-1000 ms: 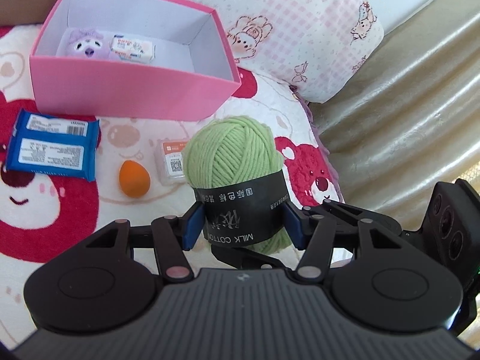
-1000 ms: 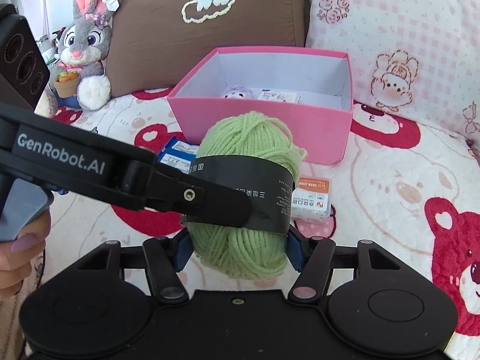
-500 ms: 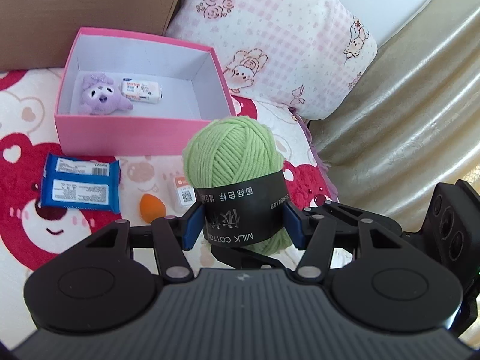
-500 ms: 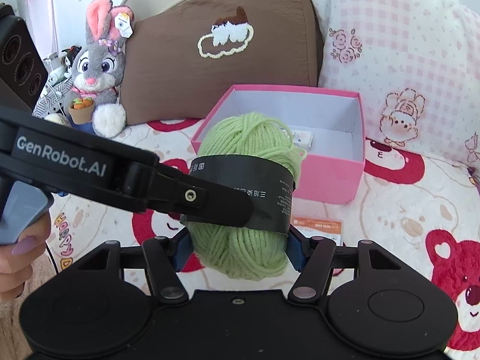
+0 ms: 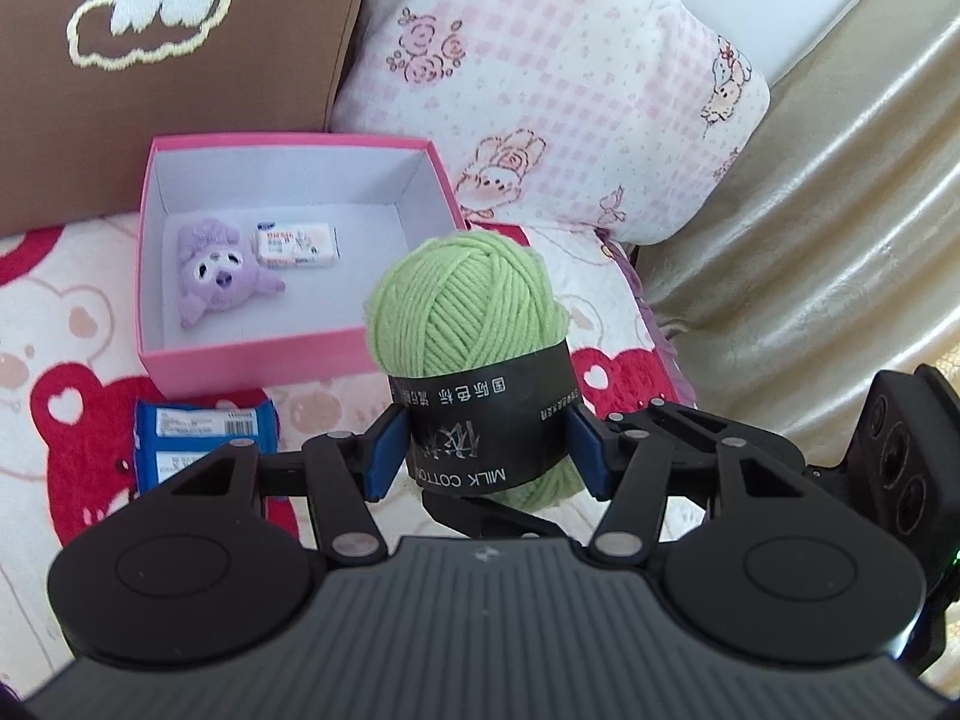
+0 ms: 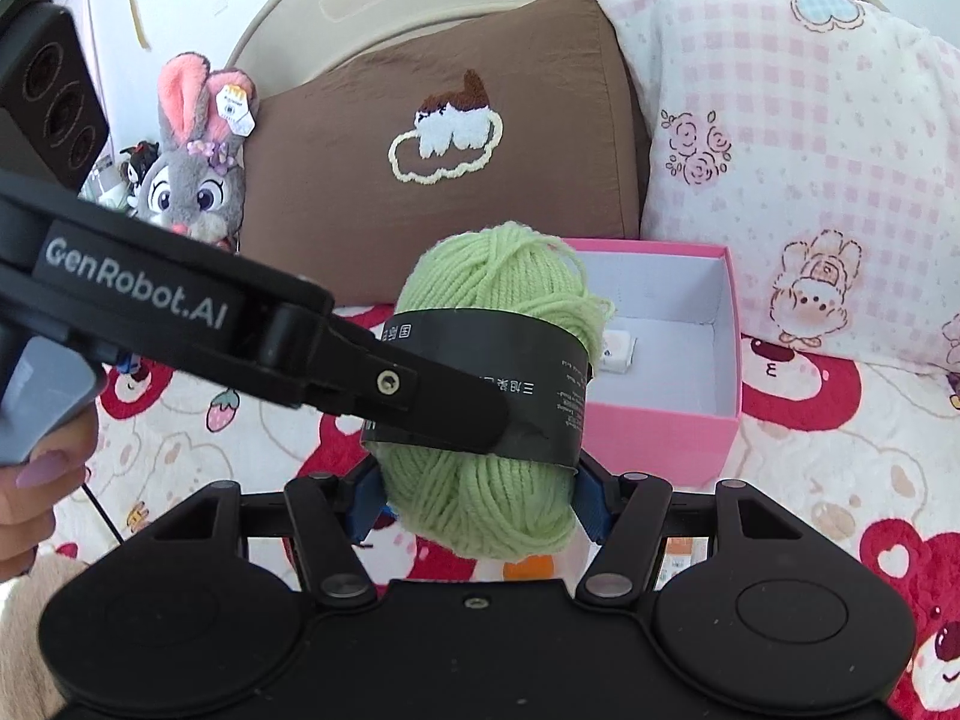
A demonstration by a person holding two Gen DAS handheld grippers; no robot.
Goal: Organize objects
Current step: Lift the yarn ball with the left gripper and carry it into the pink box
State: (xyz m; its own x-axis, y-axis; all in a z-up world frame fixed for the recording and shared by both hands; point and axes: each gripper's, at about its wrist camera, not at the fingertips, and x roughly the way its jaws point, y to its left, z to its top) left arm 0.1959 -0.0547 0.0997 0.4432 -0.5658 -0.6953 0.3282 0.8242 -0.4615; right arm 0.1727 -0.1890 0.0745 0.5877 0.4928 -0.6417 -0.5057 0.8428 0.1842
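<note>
Left wrist view is showing the yarn (image 5: 465, 324) being carried in the air, in front of the box's (image 5: 252, 360) near right corner and above the bed (image 5: 36, 324). The left tool (image 5: 483, 456) is pinching the yarn across its black band, blue pads pressing on either side. In the right wrist view the right tool (image 6: 480, 501) is gripping the same yarn lower down, on the green wool, so both tools are sharing one load; the left tool's finger is lying across the band there.

Inside the box, a purple plush (image 5: 222, 273) and a small white packet (image 5: 297, 245) are already lying on the floor near the back left, so part of the sorting is looking done. The rest of the box floor is showing bare, with room for the yarn.

Outside the box, a blue packet (image 5: 204, 432) is waiting just in front of its near wall. An orange thing (image 6: 528, 570) and a small carton (image 6: 684, 555) are peeking out under the right tool, too hidden to name. By my judgement the yarn is going in next, with at least those three to follow.
</note>
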